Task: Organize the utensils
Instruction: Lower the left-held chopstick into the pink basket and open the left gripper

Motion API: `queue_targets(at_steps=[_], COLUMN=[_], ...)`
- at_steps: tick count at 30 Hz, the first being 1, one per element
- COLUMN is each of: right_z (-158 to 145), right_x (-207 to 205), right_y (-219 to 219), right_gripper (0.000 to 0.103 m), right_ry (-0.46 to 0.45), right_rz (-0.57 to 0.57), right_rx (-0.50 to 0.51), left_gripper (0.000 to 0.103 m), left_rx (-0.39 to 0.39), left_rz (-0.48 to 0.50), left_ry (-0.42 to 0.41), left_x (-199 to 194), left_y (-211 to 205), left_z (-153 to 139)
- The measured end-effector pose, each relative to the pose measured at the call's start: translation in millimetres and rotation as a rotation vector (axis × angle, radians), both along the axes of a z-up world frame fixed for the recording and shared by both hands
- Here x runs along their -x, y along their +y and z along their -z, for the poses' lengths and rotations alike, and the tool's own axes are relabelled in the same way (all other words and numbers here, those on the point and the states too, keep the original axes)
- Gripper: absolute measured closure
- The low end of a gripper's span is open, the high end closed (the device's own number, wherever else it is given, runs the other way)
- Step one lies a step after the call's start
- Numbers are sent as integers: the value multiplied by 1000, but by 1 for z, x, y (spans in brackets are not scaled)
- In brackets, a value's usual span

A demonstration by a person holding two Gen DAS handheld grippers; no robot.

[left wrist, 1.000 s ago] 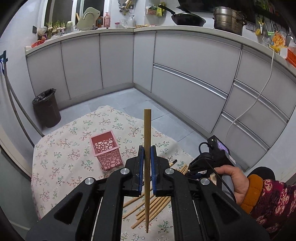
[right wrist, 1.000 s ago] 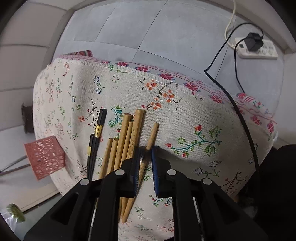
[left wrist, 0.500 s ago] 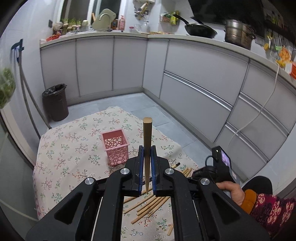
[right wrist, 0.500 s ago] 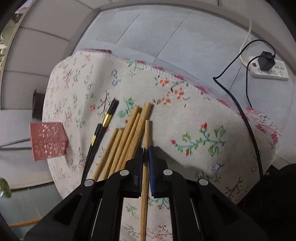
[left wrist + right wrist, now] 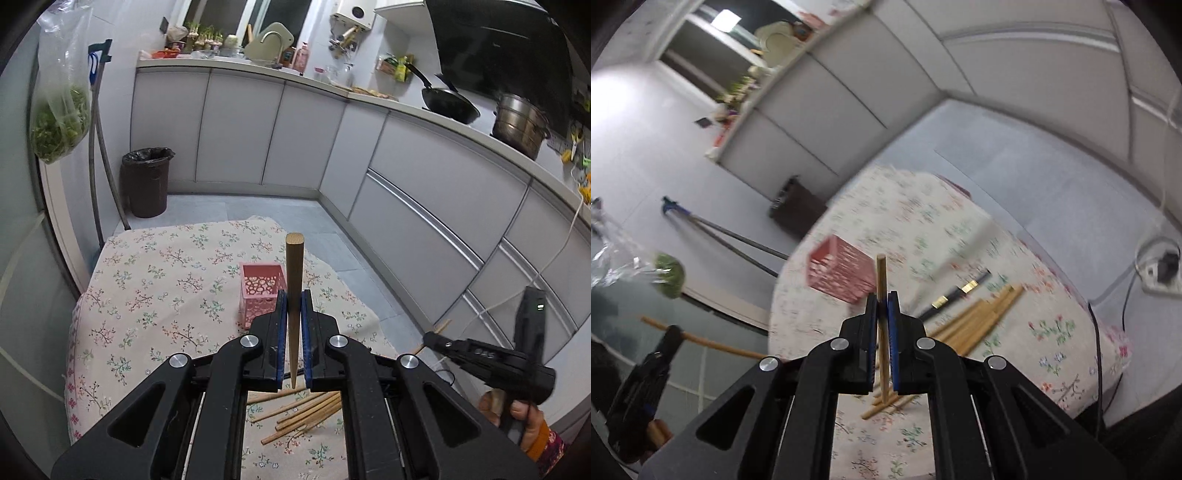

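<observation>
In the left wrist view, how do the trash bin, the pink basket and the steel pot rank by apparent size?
1. Trash bin, clearly the largest.
2. Pink basket and steel pot look about alike; their differing distance from the camera makes ranking them unsure.

Left gripper (image 5: 294, 325): jaws clamped on a wooden chopstick (image 5: 294, 280), thick end up. Pink basket (image 5: 261, 295) stands beyond on the floral-clothed table (image 5: 155, 295). Loose chopsticks (image 5: 306, 413) lie below. Right gripper (image 5: 430, 338) hangs at right.

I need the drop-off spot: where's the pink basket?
In the left wrist view the pink basket stands mid-table on the floral cloth, beyond the loose chopsticks.
</observation>
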State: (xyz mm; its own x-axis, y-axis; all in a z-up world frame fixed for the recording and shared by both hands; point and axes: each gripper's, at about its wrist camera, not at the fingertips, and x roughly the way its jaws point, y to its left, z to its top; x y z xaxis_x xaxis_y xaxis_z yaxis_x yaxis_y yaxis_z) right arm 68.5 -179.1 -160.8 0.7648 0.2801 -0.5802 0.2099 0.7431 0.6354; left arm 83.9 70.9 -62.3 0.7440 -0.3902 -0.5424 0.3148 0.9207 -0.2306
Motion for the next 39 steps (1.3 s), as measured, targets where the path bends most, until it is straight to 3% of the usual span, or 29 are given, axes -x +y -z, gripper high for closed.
queue_targets(at_steps=[7,16,27,39], right_z=[-64,-129,-144,-121], right_x=[-2,-42,-114,-154], right_y=[-3,-15,-17,6], right_gripper=[97,97,97,97], right_ry=[-153,-289,-326,-301], right_rz=[-3,12,-3,-49], right_rx=[22,40,52,109], left_gripper=[96,96,96,96], left_rx=[19,61,49,13], left_rz=[-47,-113,-167,-205], left_ry=[-26,-84,-76,-3], left_x=[-13,-54,-112,-147], left_y=[2,-2,-13,-14], left_z=[-16,-51,-45,-11])
